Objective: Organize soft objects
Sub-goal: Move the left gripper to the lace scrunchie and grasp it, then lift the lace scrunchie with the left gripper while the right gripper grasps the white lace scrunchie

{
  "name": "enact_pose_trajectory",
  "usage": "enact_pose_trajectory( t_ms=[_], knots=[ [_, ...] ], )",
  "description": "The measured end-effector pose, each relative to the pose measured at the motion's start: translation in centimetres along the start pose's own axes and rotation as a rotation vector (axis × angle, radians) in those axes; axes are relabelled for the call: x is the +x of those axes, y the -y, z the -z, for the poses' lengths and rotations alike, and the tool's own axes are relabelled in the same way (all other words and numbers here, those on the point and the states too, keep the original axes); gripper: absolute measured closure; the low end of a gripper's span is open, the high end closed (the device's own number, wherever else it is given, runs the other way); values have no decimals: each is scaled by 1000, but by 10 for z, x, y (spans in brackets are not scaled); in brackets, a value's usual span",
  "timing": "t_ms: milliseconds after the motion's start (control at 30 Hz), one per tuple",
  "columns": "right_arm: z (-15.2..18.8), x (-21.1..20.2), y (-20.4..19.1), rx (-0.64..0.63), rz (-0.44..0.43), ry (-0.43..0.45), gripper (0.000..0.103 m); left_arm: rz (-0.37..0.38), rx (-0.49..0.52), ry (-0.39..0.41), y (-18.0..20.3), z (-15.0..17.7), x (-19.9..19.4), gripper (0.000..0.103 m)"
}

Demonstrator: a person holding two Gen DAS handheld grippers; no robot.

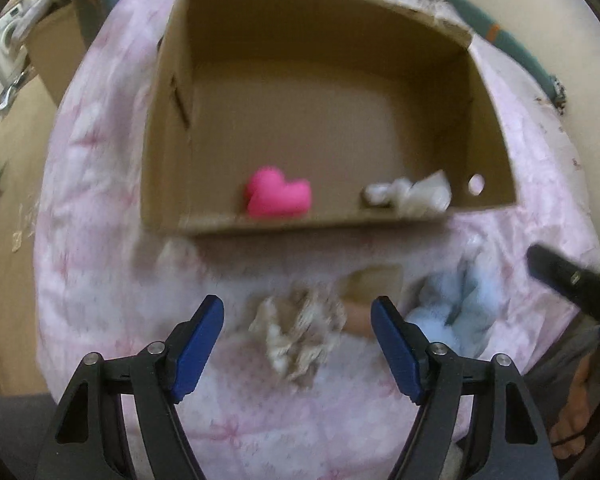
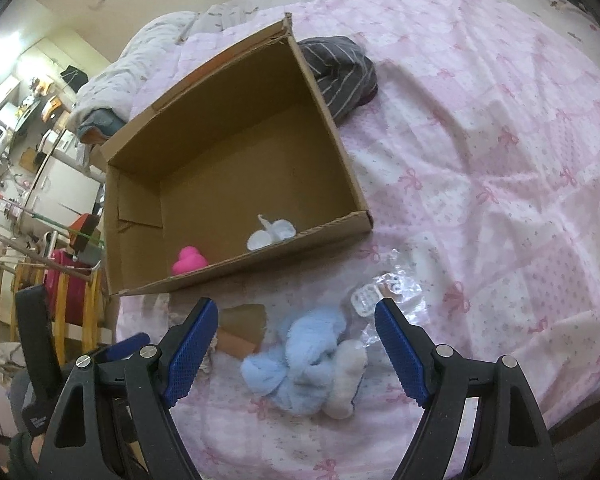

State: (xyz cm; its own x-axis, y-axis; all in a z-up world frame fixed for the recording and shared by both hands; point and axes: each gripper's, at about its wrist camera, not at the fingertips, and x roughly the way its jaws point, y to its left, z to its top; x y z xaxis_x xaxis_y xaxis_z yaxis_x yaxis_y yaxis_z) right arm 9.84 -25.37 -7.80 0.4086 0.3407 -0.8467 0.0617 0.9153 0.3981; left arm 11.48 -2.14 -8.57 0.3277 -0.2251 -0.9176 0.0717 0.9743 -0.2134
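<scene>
**Both grippers spread over soft items, open box ahead**

Open brown cardboard box point(image 1: 328, 100) on pink bow-print bedsheet point(image 2: 500, 140), near wall low, top open all round. Inside, against near wall: bright pink heart-shaped plush point(image 1: 278, 196) left, crumpled white plastic-wrapped bundle point(image 1: 410, 194) right; rest of box floor bare. Left gripper point(image 1: 298, 344) spread wide, nothing between blue pads; beige-and-white crumpled cloth piece point(image 1: 300, 336) on sheet in the gap below. Right gripper point(image 2: 296, 348) also spread wide, empty, above fluffy light-blue plush point(image 2: 300, 360) with cream-white plush part point(image 2: 346, 380) touching its right side. Strip of bare sheet between items and box front.

Right view only: grey striped garment point(image 2: 340, 72) against box's far right wall, clear crinkled plastic wrapper point(image 2: 392, 296) just beside blue plush, small brown cardboard scrap point(image 2: 244, 324) near left finger, wide open sheet to right, cluttered room past bed edge left. Left view only: cloth piece in full; blurred, blue plush at right edge, dark body of right gripper intruding far right.
</scene>
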Motion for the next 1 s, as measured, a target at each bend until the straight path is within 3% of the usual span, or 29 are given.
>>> enact_pose_trajectory(
  t_ms=[100, 133, 167, 233, 333, 600, 700, 900, 1000],
  knots=[
    [-1, 2, 1, 5, 3, -6, 17, 8, 30, -31, 6, -9, 9, 32],
    [-1, 2, 1, 6, 4, -8, 17, -6, 46, -57, 7, -11, 17, 38],
    [-1, 3, 1, 5, 5, -10, 17, -7, 62, -85, 9, -11, 25, 61],
    [-1, 3, 1, 1, 11, -11, 17, -9, 69, -118, 12, -11, 36, 82],
    [-1, 3, 1, 4, 20, -12, 17, -18, 94, -114, 17, -8, 36, 96],
    [-1, 4, 3, 10, 27, -15, 17, 123, 38, 22, 11, -9, -29, 96],
    [0, 5, 0, -2, 20, -18, 17, 127, -10, 48, -1, -6, -49, 96],
    [6, 9, -17, -47, -68, -51, 17, 16, -110, 93, -45, -5, -78, 96],
    [15, 25, -41, -140, -130, -129, 17, -28, -132, 101, -67, -1, -81, 96]
  ],
)
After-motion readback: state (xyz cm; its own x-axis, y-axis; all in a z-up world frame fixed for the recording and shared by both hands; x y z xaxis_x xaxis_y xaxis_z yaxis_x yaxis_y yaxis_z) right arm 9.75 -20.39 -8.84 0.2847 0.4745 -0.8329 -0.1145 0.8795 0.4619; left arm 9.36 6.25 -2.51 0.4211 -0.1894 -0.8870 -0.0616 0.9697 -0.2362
